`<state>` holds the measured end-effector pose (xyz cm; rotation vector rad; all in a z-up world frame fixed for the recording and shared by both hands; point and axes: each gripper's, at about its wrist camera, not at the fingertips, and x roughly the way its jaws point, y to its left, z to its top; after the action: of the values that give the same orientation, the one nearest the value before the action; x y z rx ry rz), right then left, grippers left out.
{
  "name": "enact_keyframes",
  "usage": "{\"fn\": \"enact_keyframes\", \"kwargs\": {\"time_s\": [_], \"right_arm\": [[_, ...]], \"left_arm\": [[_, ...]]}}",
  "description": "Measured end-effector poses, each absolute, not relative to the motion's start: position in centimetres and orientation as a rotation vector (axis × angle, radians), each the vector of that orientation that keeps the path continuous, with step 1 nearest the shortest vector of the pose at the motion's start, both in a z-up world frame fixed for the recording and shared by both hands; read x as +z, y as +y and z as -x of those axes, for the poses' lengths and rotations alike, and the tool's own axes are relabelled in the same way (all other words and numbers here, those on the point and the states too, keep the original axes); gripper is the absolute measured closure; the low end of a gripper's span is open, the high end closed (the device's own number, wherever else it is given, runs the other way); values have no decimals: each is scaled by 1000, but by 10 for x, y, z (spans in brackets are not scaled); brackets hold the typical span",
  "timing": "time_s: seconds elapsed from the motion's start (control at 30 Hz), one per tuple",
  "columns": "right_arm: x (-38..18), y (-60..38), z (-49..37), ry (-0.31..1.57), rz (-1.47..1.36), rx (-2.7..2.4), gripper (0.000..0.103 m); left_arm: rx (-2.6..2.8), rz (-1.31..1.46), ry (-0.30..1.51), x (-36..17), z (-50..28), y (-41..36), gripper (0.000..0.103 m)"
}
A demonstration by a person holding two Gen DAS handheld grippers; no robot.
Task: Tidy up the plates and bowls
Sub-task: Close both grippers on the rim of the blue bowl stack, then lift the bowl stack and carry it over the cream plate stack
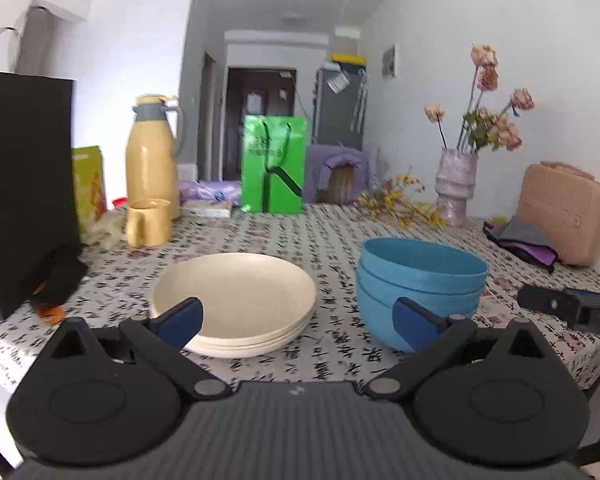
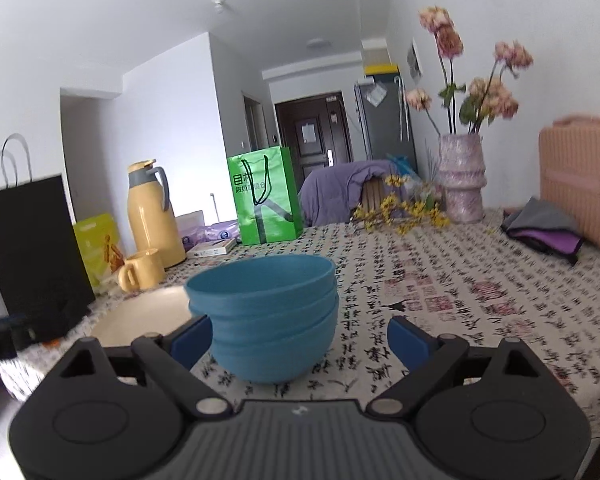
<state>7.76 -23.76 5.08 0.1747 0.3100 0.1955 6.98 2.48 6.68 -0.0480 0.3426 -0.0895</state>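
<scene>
On the tablecloth (image 1: 260, 236), stacked plates (image 1: 236, 300) beside stacked bowls (image 2: 264, 316), both grippers (image 1: 296, 320) (image 2: 300, 340) spread apart, empty.

In front of me a stack of cream plates (image 1: 236, 300) lies flat on the desk (image 1: 340, 236) at the left. Just to its right, apart from it, stands a stack of three nested blue bowls (image 1: 418, 284), upright with rims up.

The surface (image 1: 332, 240) is covered by a calligraphy-print cloth. Stacked cream plates (image 1: 236, 300) are set just left of stacked blue bowls (image 1: 420, 280). Farther back, a yellow jug (image 1: 152, 160), mug (image 1: 148, 222), green bag (image 1: 274, 164) and vase (image 1: 456, 184) are placed.
</scene>
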Motion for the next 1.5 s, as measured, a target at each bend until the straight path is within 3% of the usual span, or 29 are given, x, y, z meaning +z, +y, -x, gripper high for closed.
{"fn": "enact_keyframes", "kwargs": {"time_s": [0.27,0.43,0.5,0.57,0.73,0.87,1.03,1.27,1.43,1.5], "right_arm": [[70,-257,-149,439,-302,248,9],[68,-266,-193,524,-363,274,11],[61,-274,-213,593,-454,302,12],[49,-281,-229,659,-542,323,14],[28,-282,-248,723,-589,324,22],[13,-280,-259,796,-678,390,27],[0,-283,-267,853,-702,380,41],[-10,-289,-271,904,-771,394,42],[-3,-288,-277,920,-712,323,65],[1,-286,-281,925,-709,323,69]], "left_arm": [[-233,236,529,95,-153,19,1],[-288,333,674,89,-211,9,11],[-308,389,759,79,-233,8,23],[-332,444,836,66,-249,9,28],[-382,477,922,39,-272,6,32],[-407,547,991,23,-282,7,41],[-413,609,1008,16,-283,15,46],[-412,648,1039,12,-287,17,45],[-416,656,1019,24,-289,15,46],[-409,646,982,33,-287,15,46]]}}
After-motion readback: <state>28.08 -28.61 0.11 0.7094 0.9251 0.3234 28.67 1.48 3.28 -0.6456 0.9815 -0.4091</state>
